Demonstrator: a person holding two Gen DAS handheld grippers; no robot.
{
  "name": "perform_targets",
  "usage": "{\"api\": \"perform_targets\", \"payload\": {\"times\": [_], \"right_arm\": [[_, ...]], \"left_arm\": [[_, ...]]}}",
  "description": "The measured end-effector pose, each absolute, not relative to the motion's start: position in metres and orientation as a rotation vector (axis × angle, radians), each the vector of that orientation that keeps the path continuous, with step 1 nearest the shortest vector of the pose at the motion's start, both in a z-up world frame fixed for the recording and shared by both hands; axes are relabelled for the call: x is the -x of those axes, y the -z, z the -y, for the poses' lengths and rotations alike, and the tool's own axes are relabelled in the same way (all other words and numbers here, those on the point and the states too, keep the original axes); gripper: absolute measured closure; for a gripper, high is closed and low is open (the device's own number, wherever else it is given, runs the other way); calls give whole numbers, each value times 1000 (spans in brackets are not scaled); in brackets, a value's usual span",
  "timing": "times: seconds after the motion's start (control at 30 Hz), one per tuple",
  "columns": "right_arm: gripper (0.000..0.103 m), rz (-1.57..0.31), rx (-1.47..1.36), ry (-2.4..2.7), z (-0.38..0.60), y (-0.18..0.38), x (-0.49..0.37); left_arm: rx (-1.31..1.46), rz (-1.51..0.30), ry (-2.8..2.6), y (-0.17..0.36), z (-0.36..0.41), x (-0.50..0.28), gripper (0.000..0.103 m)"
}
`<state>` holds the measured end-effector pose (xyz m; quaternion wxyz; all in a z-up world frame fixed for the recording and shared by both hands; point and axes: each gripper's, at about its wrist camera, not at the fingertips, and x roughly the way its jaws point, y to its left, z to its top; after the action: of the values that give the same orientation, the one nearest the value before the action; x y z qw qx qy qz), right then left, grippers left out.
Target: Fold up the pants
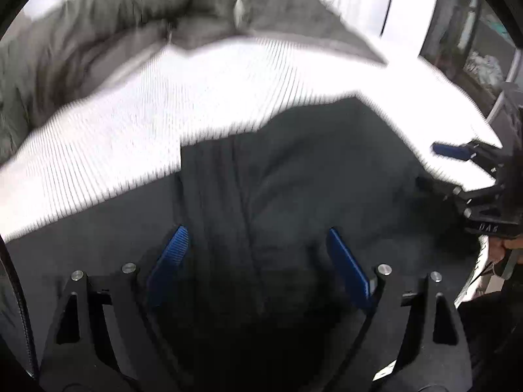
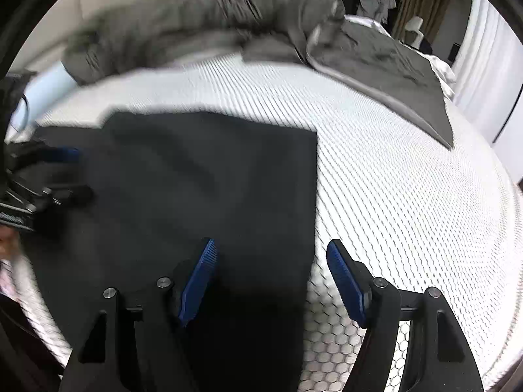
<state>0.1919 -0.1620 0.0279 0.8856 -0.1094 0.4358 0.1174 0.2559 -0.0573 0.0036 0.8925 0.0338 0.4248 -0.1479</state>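
Left gripper (image 1: 258, 254) jaws wide apart, nothing pinched, above the dark charcoal fabric pants (image 1: 294, 179). Right gripper (image 2: 271, 277) jaws also spread, empty, straddling the pants' right edge. Pants lie flat, folded into a rectangle, on the white honeycomb-textured mattress (image 2: 408, 196). Crumpled grey blanket (image 2: 202, 23) along far side. No containers visible.

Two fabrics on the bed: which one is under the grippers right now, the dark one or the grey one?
The dark pants, lying flat on the white mattress directly below both open grippers. The grey blanket is bunched up along the far side, out of reach.
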Motion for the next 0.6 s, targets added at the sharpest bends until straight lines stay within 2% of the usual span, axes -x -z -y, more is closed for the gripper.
{"api": "perform_targets", "payload": {"times": [0.07, 0.13, 0.2, 0.3, 0.47, 0.6], "right_arm": [[31, -895, 171, -314, 151, -37, -195], [31, -917, 142, -369, 137, -36, -207], [31, -984, 151, -415, 118, -19, -229], [31, -1076, 276, -371, 106, 11, -252], [31, -1016, 463, -190, 127, 5, -242], [30, -1043, 254, -203, 161, 4, -251]], "left_arm": [[-86, -871, 316, -7, 65, -266, 17], [-107, -899, 332, -2, 74, -283, 30], [-135, -954, 337, 11, 81, -299, 55], [-120, -978, 352, 28, 77, -309, 62], [-55, -960, 391, 29, 58, -303, 67], [-50, -954, 382, 25, 53, -304, 67]]}}
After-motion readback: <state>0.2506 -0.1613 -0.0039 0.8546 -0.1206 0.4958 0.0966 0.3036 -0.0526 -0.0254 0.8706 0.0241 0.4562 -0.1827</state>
